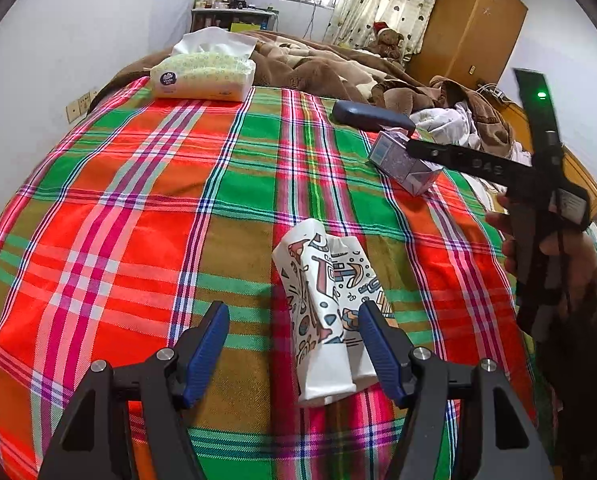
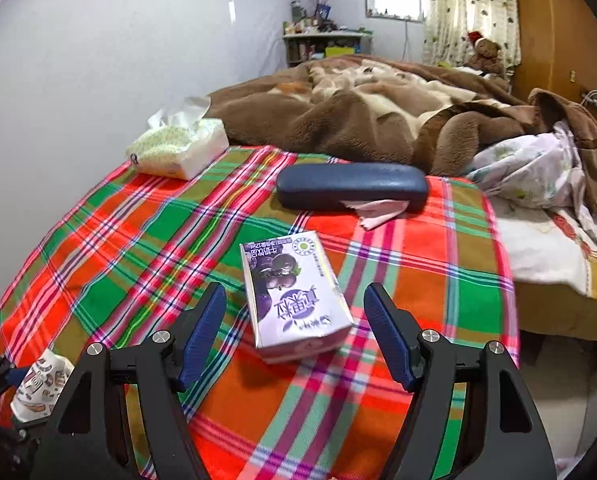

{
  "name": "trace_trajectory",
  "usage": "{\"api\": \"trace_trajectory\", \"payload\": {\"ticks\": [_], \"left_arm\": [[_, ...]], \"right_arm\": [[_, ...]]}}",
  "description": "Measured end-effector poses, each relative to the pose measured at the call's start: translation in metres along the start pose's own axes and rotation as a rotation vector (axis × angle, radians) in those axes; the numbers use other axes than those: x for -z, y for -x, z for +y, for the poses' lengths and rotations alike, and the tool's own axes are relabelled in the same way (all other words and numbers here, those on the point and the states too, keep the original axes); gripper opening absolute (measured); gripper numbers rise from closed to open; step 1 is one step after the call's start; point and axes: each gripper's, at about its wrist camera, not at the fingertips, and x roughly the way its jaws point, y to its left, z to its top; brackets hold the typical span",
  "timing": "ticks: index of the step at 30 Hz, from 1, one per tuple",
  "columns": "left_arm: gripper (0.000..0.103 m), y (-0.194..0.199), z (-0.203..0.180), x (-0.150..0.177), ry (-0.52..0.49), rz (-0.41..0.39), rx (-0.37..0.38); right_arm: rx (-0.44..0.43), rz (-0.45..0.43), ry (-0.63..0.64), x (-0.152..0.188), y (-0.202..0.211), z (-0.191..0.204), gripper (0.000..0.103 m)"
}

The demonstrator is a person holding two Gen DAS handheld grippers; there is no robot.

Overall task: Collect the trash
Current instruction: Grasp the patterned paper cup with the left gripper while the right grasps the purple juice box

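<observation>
A flattened white paper cup with coloured doodles lies on the plaid cloth. My left gripper is open, low over the cloth, and the cup lies between the fingers, close to the right one. A purple drink carton lies on the cloth. My right gripper is open with the carton between its fingers, not touching. The carton and the right gripper also show in the left wrist view. The cup shows at the lower left of the right wrist view.
A tissue pack sits at the cloth's far left corner. A dark blue glasses case lies behind the carton with a pink paper scrap under it. A brown blanket and bedding lie beyond. The bed's edge falls away on the right.
</observation>
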Motion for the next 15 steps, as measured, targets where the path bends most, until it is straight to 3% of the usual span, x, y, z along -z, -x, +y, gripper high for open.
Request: {"api": "trace_trajectory", "payload": {"ticks": [5,15], "left_arm": [[0.064,-0.003,-0.004,-0.002,-0.021,0.006,0.000],[0.038,-0.005,-0.008,-0.005,-0.018,0.004,0.028]], "right_arm": [[-0.007,0.027,0.002,-0.002,-0.013,0.002,0.073],[0.012,0.079,-0.030,0.004,-0.021,-0.002,0.072]]}}
